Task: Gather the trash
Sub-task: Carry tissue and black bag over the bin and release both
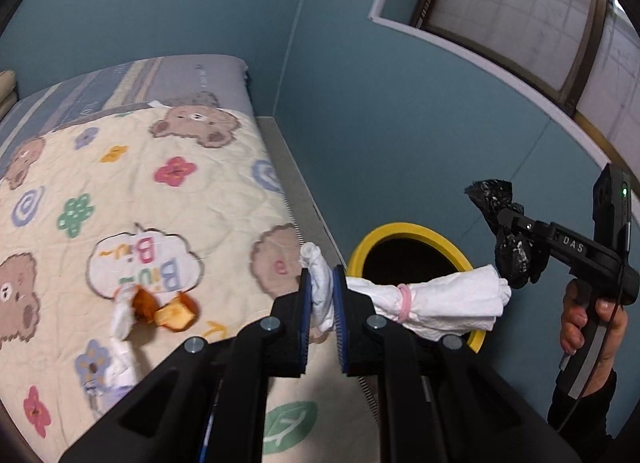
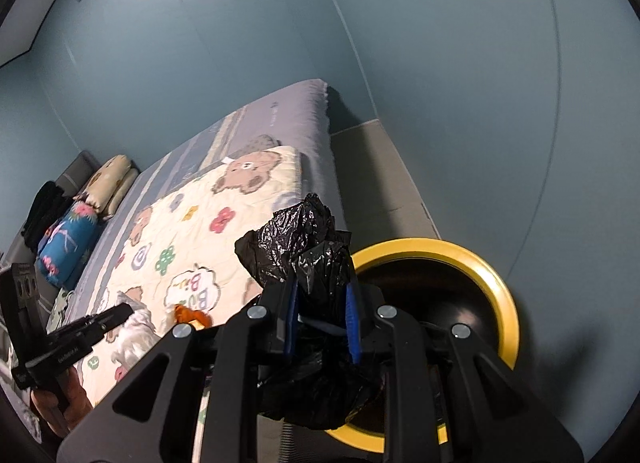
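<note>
Both grippers pinch trash: left gripper (image 1: pixel 322 295) a white tissue bundle (image 1: pixel 432 301), right gripper (image 2: pixel 322 317) crumpled black plastic (image 2: pixel 304 247); yellow-rimmed bin (image 2: pixel 502 283) at two o'clock, right nearer.

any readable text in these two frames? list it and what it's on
"DAS": raised letters on the black arm of the right gripper, left wrist view.
"Biu Biu~": pastel letters in a white cloud bubble on the cream bear-print quilt, seen upside down.
Grey print on the lilac bed sheet: too blurred to read.
Small print on the left gripper body, right wrist view: too small to read.
</note>
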Demonstrator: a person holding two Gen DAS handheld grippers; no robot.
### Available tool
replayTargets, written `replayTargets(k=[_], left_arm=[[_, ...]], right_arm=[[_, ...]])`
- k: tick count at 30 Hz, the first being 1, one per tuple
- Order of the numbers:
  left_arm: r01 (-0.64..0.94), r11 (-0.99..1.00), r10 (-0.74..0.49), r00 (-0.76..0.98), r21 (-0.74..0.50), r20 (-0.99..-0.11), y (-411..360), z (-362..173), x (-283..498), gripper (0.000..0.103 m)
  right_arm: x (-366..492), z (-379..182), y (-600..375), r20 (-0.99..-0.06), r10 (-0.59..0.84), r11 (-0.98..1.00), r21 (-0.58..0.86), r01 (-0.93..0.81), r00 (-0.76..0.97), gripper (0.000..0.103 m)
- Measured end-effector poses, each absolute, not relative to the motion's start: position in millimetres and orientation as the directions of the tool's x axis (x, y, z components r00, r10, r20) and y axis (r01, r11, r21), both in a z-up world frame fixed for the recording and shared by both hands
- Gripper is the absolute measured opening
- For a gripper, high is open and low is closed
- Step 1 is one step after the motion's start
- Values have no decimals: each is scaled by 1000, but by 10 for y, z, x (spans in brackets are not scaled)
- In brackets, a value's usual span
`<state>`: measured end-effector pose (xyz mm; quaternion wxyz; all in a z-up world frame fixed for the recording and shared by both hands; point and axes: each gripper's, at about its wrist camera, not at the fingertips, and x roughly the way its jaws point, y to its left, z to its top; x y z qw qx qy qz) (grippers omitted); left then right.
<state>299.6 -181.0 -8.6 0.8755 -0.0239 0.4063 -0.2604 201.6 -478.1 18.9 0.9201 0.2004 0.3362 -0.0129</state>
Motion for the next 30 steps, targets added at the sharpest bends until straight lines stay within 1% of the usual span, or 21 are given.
replayTargets(k=[7,16,23,26,28,30], left_arm=[[488,843,-476,480,-226,-737,-2346,-375,3079,10],[538,817,-470,410,-209,-781,-2856,-763,3190,10],[574,798,-461,384,-184,-800,-3194,-932,3214,10],[580,789,-477,369,-203,-798,-3255,-956,3209,11],[578,784,-493,356,-228,-794,-3267,-964,3220,14],[572,783,-503,351,-245,-790,-3259,-956,3212,25]], right_arm=[[2154,-118,-5091,-662,67,906,354,232,746,19],[2326,-494,-5282,-700,50,897,345,276,712,19],[2376,-589,-5391,-699,39,894,343,288,714,20],[2366,-588,-5391,-699,41,892,347,289,714,22],[2360,-583,-5398,-698,35,890,347,295,715,24],[2368,-565,-5394,-698,33,888,350,300,716,26]])
